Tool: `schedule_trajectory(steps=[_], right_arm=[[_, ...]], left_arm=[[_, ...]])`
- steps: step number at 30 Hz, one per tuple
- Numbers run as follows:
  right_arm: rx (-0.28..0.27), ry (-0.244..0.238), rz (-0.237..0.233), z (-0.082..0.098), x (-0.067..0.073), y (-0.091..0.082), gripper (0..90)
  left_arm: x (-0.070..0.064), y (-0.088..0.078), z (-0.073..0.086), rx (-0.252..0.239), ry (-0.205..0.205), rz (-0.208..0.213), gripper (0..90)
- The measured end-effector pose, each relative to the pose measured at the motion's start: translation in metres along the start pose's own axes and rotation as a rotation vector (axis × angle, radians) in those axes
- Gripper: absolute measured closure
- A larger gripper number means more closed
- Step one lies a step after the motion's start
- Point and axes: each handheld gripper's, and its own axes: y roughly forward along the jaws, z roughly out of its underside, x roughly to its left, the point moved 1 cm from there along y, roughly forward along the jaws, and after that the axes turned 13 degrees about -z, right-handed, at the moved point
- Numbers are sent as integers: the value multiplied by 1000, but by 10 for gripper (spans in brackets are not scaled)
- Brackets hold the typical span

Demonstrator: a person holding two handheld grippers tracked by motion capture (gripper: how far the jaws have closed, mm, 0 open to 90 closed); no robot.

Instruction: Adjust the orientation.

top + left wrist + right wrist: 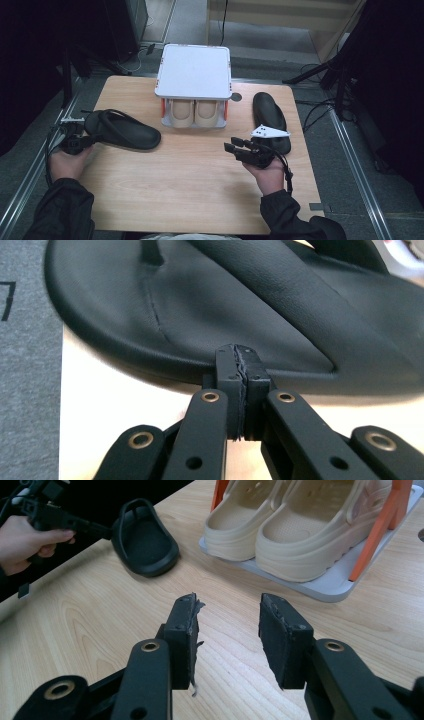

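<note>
left tongs point(239, 371) closed against black sandal point(210, 315); no readable writing.

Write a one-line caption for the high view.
Left gripper shut beside a black sandal; right gripper open.

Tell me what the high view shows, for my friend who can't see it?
A person's left tongs touch the heel end of a black sandal lying on a wooden table. The right tongs hover open mid-table, beside a second black sandal. Behind sits a small white rack with two beige clogs on its lower shelf.
</note>
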Motion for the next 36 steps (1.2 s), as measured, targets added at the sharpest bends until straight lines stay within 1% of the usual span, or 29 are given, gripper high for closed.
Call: schedule_trajectory(steps=[2, 5, 9, 11, 13, 15, 16, 17, 19, 20, 24, 27, 29, 31, 36], right_arm=[[0, -2, 3, 1, 1, -1, 606], [2, 1, 10, 4, 2, -2, 606], [1, 0, 14, 5, 3, -4, 606], [-5, 4, 17, 6, 3, -5, 606], [-5, 9, 19, 6, 4, -6, 606], [-7, 4, 22, 7, 4, -6, 606], [-8, 5, 22, 7, 4, -6, 606], [-9, 6, 23, 7, 4, -6, 606], [-9, 6, 26, 7, 4, -6, 606], [-10, 7, 28, 8, 4, -6, 606], [-14, 12, 33, 8, 5, -7, 606], [-15, 17, 39, 9, 4, -8, 606], [-17, 15, 42, 9, 3, -9, 606], [-19, 12, 46, 9, 3, -10, 606], [-26, 19, 57, 9, 1, -13, 606]], left_arm=[[1, 6, -5, -12, -6, 6, 900], [0, 12, -13, -19, 8, -3, 900], [0, 21, -23, -17, -14, 19, 900], [0, 24, -27, -12, -15, 25, 900], [-2, 27, -31, -17, -6, 12, 900], [-4, 30, -35, -11, -9, 6, 900], [-5, 34, -37, 2, -4, 6, 900], [-6, 36, -39, -8, -6, 9, 900], [-7, 39, -44, -6, -11, 10, 900], [-7, 41, -46, -8, -13, 8, 900], [-8, 46, -51, -1, -25, 24, 900], [-9, 46, -53, 3, -28, 19, 892], [-9, 44, -53, 5, -43, 24, 859], [-11, 39, -54, 2, -51, 26, 803], [-25, 21, -58, -32, -28, 37, 655]])
